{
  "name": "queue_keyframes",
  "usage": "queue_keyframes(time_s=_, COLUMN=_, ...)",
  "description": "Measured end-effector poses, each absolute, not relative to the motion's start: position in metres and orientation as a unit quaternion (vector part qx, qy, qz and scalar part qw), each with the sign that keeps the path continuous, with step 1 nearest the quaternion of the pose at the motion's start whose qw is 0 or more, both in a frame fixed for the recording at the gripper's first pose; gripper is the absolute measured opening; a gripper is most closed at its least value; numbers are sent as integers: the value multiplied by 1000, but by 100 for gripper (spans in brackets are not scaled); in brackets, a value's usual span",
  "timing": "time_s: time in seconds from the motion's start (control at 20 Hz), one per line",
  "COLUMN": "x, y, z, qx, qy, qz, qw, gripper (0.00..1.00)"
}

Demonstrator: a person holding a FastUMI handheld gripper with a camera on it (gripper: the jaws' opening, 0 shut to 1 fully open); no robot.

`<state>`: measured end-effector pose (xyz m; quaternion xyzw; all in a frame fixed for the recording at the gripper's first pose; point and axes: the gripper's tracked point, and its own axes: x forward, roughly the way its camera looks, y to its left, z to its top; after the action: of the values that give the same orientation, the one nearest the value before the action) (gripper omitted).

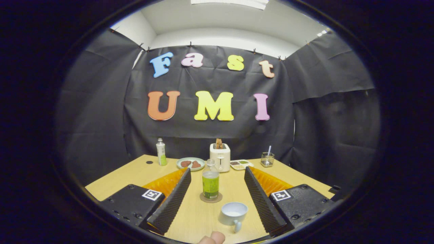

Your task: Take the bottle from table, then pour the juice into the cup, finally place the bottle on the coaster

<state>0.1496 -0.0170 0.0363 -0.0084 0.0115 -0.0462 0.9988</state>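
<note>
The gripper point(217, 193) is hanging wide open over the table point(135, 173), its fingers point(176, 196) spread far apart and holding nothing, so the gap is leaving room for whatever comes between them. The bottle point(210, 179) is standing upright between the fingers, toward their tips, with no cap on its neck and green juice filling most of its body. It is sitting on the round coaster point(211, 198), which is where the task wants it to end, so judging from this the job is looking either finished or not yet begun; the frame alone is not settling which. The cup point(233, 213) is resting just nearer than the coaster and a little to the right, handle pointing back toward the holder, close enough that a pour would need only a short carry and a tilt. Whether it is holding juice is hard to tell; its inside is looking pale. A fingertip point(213, 238) is showing just behind the cup. Beyond the fingers, a second bottle point(161, 151), a plate point(191, 163), a toaster point(220, 157), a tray point(241, 164) and a glass point(267, 159) are lining the far edge, well apart from the work.
</note>
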Motion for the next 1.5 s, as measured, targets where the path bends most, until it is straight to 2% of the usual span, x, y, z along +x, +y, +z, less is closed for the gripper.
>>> queue_keyframes(time_s=0.3, x=93, y=-34, z=64, qx=31, qy=-2, qz=-31, qw=999, gripper=100)
queue_keyframes(time_s=0.55, x=69, y=-32, z=56, qx=22, qy=19, qz=-25, qw=999, gripper=100)
queue_keyframes(time_s=0.8, x=46, y=-21, z=51, qx=-8, qy=5, qz=-23, qw=1000, gripper=100)
queue_keyframes(time_s=1.5, x=40, y=-38, z=37, qx=84, qy=0, qz=-9, qw=996, gripper=100)
